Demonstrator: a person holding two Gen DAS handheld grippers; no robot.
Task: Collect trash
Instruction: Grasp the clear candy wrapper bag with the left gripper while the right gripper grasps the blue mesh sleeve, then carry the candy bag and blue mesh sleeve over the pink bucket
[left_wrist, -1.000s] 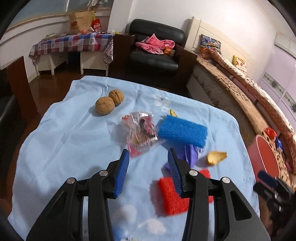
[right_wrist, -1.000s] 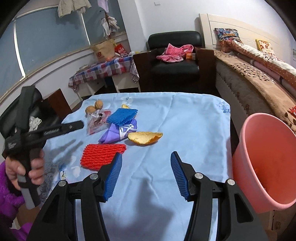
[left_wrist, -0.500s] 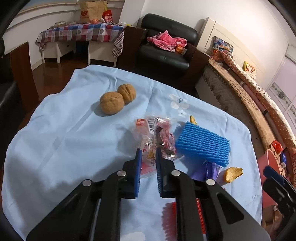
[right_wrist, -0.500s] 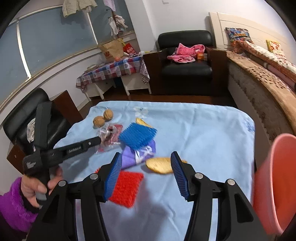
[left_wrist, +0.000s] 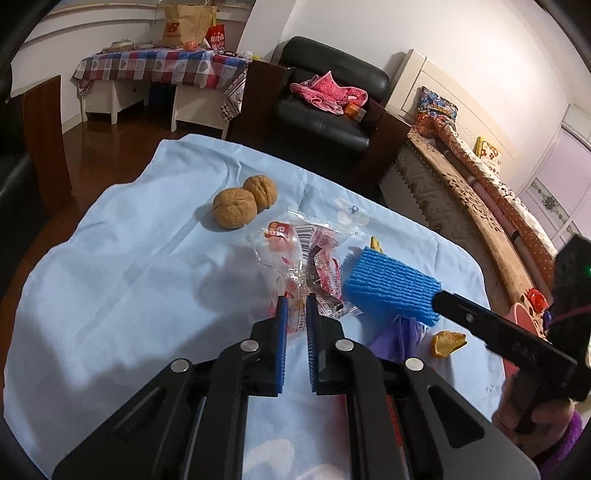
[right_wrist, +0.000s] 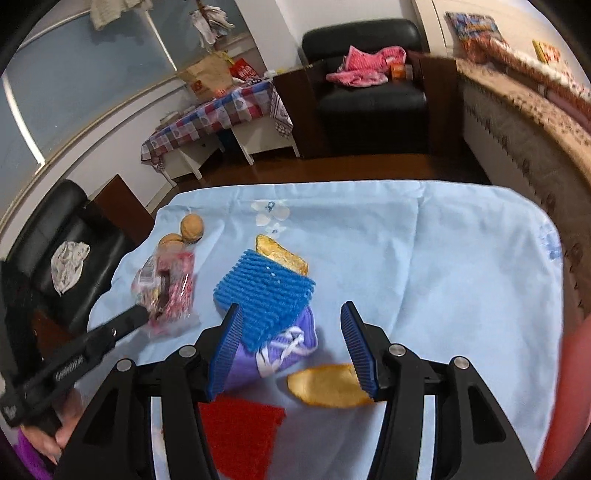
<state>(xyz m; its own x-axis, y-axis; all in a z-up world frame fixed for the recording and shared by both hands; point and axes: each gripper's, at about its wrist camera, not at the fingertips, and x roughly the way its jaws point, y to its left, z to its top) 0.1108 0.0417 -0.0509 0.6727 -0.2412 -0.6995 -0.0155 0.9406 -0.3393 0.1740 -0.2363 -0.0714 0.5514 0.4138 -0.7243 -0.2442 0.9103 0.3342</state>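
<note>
The left tool (left_wrist: 295, 306) is clamped on the clear snack wrapper (left_wrist: 306, 258), whose barcode shows, on the blue-clothed bench (left_wrist: 129, 266) beside two walnuts (left_wrist: 243, 203). The right tool (right_wrist: 291, 325), jaws apart, hovers over blue foam netting (right_wrist: 266, 295), purple bag (right_wrist: 280, 350), and orange peel (right_wrist: 325, 384); only its view shows red netting (right_wrist: 240, 435). A paper bag (left_wrist: 184, 24) reads "NB".

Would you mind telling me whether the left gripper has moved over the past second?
Yes. The left gripper has advanced toward the two brown walnuts and closed its blue fingers on the crinkled clear plastic snack wrapper.
</note>
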